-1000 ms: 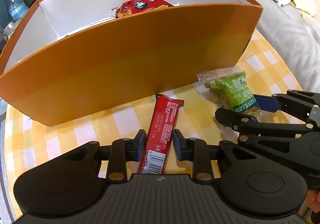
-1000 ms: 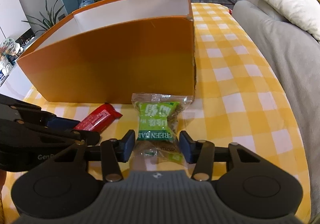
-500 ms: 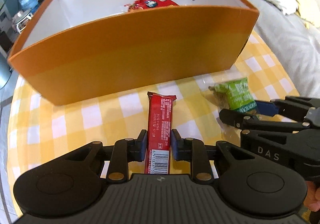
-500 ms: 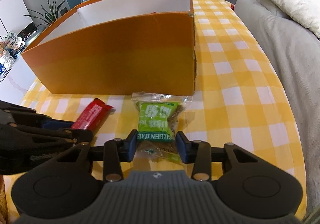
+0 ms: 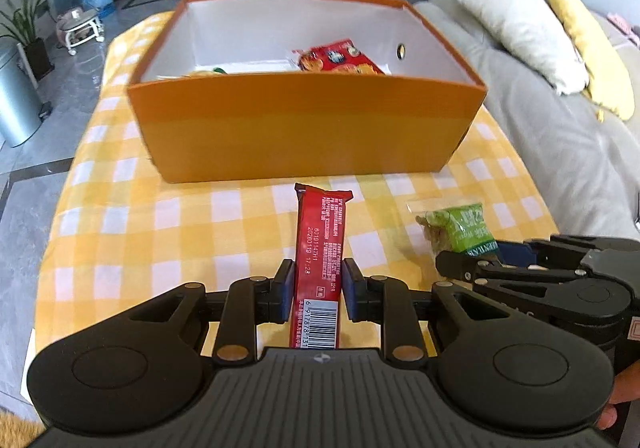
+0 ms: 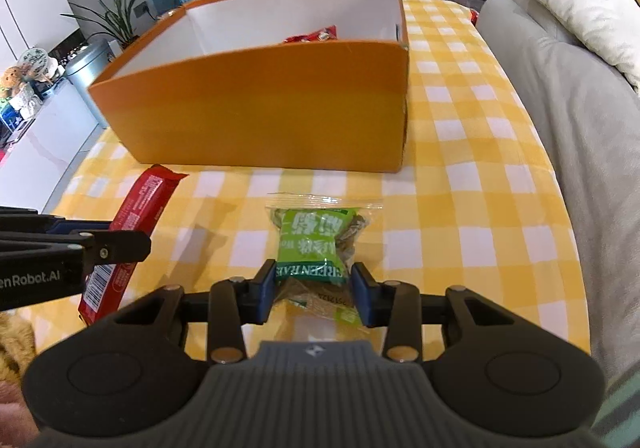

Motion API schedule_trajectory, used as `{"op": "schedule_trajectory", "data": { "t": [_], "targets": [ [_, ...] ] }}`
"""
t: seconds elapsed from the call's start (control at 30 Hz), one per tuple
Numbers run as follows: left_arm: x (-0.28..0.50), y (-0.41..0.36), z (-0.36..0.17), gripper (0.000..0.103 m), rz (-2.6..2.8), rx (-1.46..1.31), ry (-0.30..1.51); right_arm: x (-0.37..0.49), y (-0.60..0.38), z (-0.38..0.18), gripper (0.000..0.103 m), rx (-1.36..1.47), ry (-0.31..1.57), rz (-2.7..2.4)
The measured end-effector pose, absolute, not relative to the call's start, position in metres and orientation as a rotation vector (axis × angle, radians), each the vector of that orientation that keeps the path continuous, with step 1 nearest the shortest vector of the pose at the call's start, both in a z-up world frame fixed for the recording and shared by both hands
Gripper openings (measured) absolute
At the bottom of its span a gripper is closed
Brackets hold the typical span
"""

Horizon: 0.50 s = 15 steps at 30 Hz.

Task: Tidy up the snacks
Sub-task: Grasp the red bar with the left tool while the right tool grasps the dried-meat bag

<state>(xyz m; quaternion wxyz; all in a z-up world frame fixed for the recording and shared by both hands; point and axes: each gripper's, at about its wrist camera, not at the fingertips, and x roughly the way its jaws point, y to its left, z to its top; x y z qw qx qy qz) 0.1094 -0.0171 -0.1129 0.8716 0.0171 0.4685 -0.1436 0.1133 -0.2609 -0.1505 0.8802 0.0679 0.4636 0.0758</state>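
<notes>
A long red snack bar (image 5: 320, 248) is clamped between the blue pads of the left claw (image 5: 318, 290); its back faces up, showing a white barcode panel beginning 6 917878 near the claw, a printed date reading 20260119 with 17:28 beside it, and small white characters too fine to be read. In the right wrist view the same bar (image 6: 136, 215) is seen slanting out of the left claw, on whose side the lettering "enRobot.AI" is partly visible. A clear-edged packet of green raisins (image 6: 318, 244) is gripped at its lower half by the right claw (image 6: 316, 288), whose pads press into the wrapper; "GREEN RAISIN" is printed in white on a dark green band, partly covered by the pads, with large white Chinese characters above it on the lighter green label. In the left wrist view the packet (image 5: 456, 226) is seen projecting from the right claw (image 5: 464, 262). Both snacks are held just above the bench (image 6: 480, 175), which is covered by a yellow-and-white checked cloth. Beyond them an orange cardboard box (image 5: 304, 131) with a white interior stands on the cloth, and a red biscuit pack (image 5: 340, 57) lies inside it against the far right; its printing cannot be read. A grey sofa (image 6: 580, 127) with a cream cushion (image 5: 520, 31) is set beside the bench.
</notes>
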Motion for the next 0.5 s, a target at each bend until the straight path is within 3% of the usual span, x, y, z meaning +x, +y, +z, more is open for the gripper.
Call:
{"op": "schedule_trajectory", "data": {
  "t": [0.5],
  "targets": [
    [0.088, 0.010, -0.066, 0.027, -0.268, -0.076, 0.830, 0.066, -0.254, -0.095, 0.037, 0.149, 0.878, 0.200]
  ]
}}
